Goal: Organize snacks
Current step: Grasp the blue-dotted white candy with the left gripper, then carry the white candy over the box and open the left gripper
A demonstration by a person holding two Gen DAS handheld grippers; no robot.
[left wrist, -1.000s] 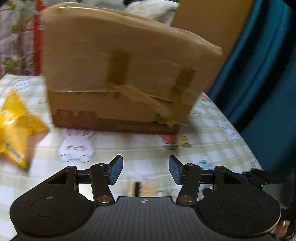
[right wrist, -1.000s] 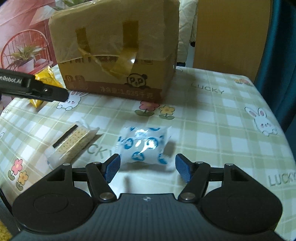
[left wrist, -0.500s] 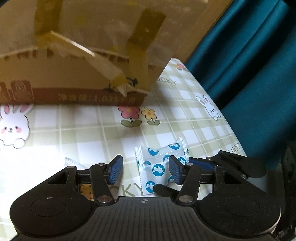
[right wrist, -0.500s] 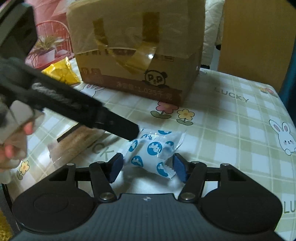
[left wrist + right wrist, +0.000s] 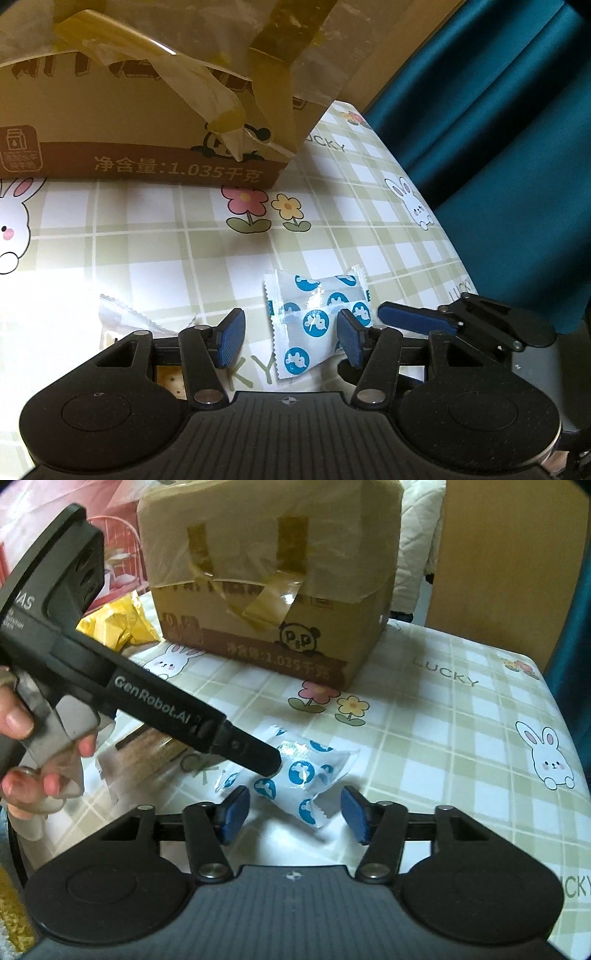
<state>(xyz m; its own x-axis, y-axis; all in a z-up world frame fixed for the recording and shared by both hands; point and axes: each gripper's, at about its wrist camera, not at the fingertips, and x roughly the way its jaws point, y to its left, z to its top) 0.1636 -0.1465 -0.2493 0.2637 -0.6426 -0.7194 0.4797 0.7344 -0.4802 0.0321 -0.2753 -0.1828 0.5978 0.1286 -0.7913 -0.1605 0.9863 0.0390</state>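
Snack packet (image 5: 301, 775), blue-dotted, lies on checked tablecloth (image 5: 443, 738). We note right gripper (image 5: 291, 818) closing around it, pads not yet pressing; left gripper (image 5: 290, 338) unclenched, crowding same packet. Risk: grippers collide, slick wrapper squirts free.

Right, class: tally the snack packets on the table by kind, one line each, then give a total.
White packet with blue dots: 1
Clear cracker packet: 1
Yellow packet: 1
Total: 3
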